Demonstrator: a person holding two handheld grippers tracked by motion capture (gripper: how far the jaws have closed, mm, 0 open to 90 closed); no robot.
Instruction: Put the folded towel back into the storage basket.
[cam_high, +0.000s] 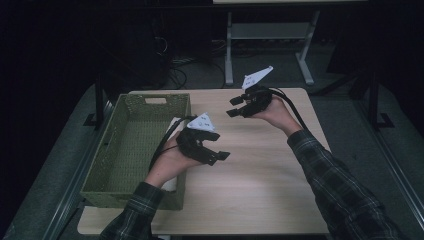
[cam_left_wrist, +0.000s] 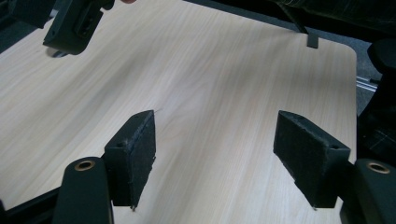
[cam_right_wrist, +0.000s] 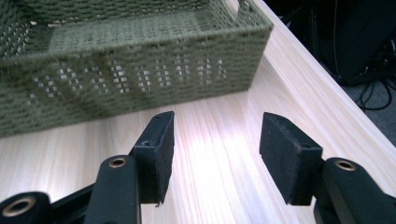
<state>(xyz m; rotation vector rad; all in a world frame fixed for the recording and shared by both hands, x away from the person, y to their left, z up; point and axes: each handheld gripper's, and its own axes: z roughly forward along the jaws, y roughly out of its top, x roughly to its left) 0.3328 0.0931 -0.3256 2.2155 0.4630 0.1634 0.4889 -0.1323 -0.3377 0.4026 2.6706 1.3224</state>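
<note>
Both claws hang released and empty above the wooden counter (cam_high: 260, 170): the left claw (cam_high: 216, 154) just beside the green woven basket (cam_high: 131, 150), the right claw (cam_high: 236, 106) farther back. The basket sits at the counter's left edge; it looks light, slightly flexible, best pinched at its rim or handle slot.

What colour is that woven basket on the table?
Olive green. The basket shows best in the right gripper view, where its open weave is close up.

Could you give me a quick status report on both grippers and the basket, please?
Left gripper open, nothing held, above bare table. Right gripper open, nothing held, facing the green woven basket. Basket at table's left side, nothing visible inside.
</note>
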